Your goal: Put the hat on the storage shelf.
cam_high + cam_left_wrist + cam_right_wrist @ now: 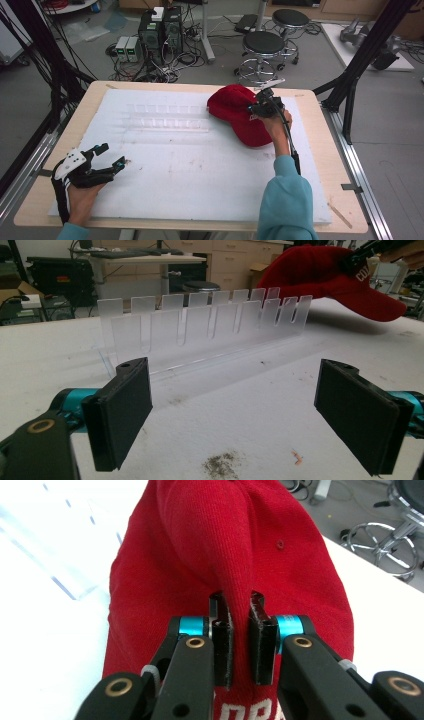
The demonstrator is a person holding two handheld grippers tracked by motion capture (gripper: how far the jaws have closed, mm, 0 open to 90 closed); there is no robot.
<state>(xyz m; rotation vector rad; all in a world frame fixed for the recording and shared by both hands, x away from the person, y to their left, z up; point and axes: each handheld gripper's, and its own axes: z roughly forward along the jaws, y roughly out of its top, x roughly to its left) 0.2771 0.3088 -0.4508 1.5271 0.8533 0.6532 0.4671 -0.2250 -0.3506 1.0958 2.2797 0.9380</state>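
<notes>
A lab: computer towers (161,29) amid tangled floor cables (170,65), rolling stools (263,47), black frame struts (361,55), wooden drawer cabinets (235,260)

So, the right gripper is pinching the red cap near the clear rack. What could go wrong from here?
1. The right gripper grips only a thin fold of the red cap's fabric, so the cap may slip out or sag when lifted.
2. The cap sits right beside the clear slotted rack; swinging it could knock this light rack over.
3. The left gripper is open and far away, so it probably cannot catch a slip.
</notes>
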